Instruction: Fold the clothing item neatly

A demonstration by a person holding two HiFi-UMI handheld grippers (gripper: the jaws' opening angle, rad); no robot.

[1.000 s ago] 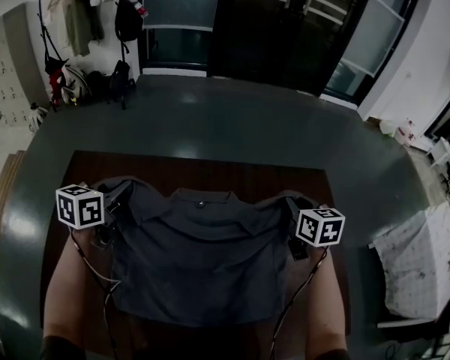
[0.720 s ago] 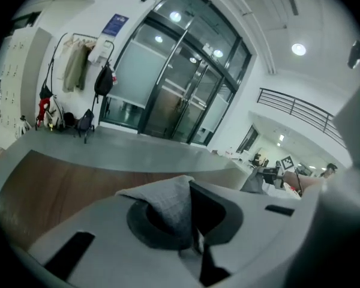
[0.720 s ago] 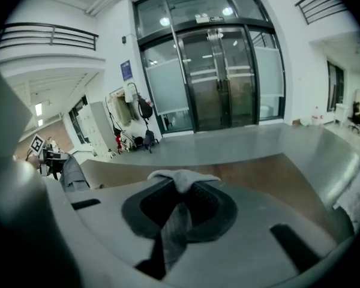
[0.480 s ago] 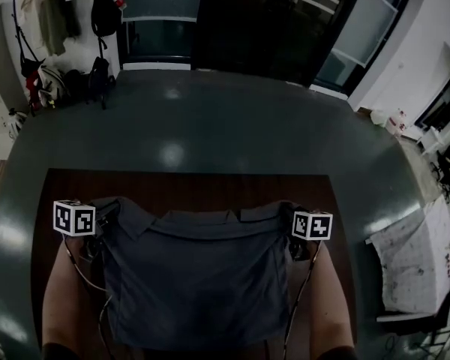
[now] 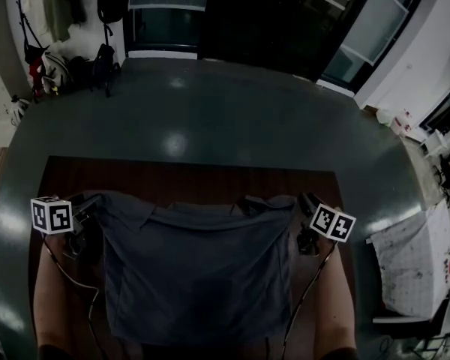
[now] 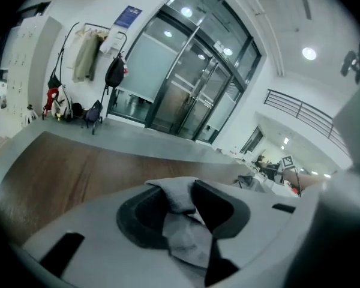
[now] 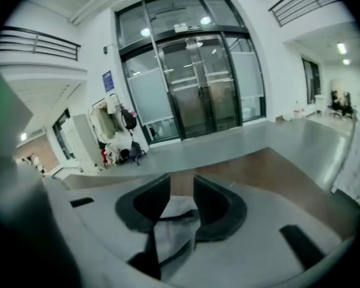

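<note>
Laying the grey collared shirt [image 5: 199, 276] flat on the wooden table [image 5: 172, 172]
The left gripper [image 6: 179, 192] and right gripper [image 7: 181, 183] sit at its two shoulder corners. Their jaws have just been opening to a narrow gap, with shirt cloth lying slack between each pair. To release cleanly, it looks best to widen further, then draw both outward together, low and level, so the shoulders neither drag nor crease
</note>
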